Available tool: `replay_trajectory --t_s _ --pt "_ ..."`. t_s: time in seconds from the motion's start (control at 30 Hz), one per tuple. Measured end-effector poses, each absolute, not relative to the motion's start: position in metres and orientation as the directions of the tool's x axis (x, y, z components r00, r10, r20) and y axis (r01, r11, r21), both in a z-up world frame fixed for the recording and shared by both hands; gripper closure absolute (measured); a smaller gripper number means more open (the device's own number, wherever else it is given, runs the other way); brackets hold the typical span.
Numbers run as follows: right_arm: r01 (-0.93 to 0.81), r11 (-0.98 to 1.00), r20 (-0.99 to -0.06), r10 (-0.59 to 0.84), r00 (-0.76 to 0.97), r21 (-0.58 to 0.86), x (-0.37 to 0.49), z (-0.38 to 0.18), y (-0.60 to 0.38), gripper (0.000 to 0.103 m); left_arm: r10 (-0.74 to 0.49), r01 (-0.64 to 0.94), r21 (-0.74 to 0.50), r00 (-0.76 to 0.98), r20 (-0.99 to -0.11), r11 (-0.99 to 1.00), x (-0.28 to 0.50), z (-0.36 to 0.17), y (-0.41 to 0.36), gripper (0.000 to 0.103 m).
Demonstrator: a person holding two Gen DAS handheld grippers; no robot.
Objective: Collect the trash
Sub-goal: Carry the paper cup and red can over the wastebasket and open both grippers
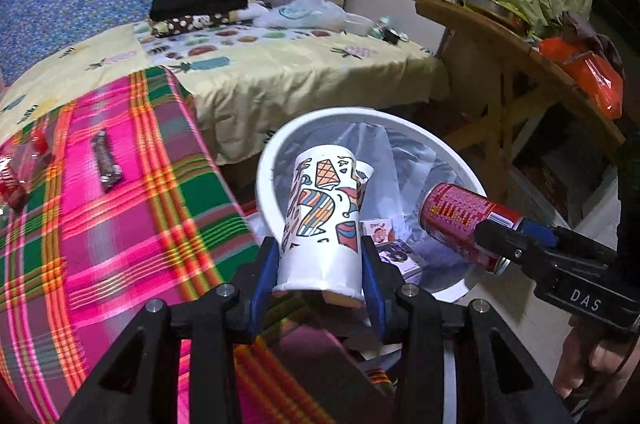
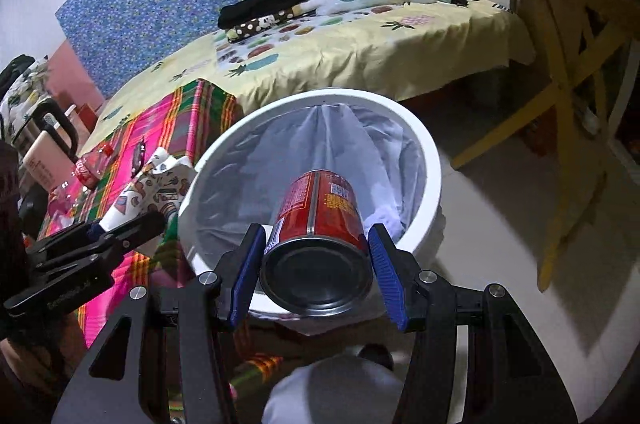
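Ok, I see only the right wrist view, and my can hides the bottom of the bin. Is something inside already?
Observer: Yes. The left wrist view shows small printed packets lying on the liner of the white bin, in the part your red can covers.
Operator: And is the paper cup held well?
Observer: Both blue pads of the left gripper press on the paper cup near its base; its mouth points toward the bin.

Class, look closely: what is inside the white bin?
Inside the white bin is a clear liner, with small printed packets at the bottom. The paper cup hides the rest.
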State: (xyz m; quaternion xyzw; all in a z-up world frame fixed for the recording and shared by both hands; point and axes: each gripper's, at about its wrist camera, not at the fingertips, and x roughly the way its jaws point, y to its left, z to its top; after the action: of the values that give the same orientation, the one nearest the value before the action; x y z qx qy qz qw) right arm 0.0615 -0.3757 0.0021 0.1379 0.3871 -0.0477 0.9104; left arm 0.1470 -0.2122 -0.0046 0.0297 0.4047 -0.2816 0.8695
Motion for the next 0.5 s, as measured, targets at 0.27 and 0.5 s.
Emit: replay_trajectory --t_s 0.27,0.5 --pt "0.176 0.962 -0.724 0.029 0.689 0.207 0.062 0.0 -0.38 0.048 -0.49 0.529 -0.207 0.476 -0.73 0.823 0.154 -0.012 -0.229 0.044" --pt "0.173 0.965 -0.699 0.016 0.715 0.199 0.06 0.007 -0.381 0.046 -0.496 0.534 -0.2 0.495 -0.714 0.822 0.148 -0.007 -0.226 0.04"
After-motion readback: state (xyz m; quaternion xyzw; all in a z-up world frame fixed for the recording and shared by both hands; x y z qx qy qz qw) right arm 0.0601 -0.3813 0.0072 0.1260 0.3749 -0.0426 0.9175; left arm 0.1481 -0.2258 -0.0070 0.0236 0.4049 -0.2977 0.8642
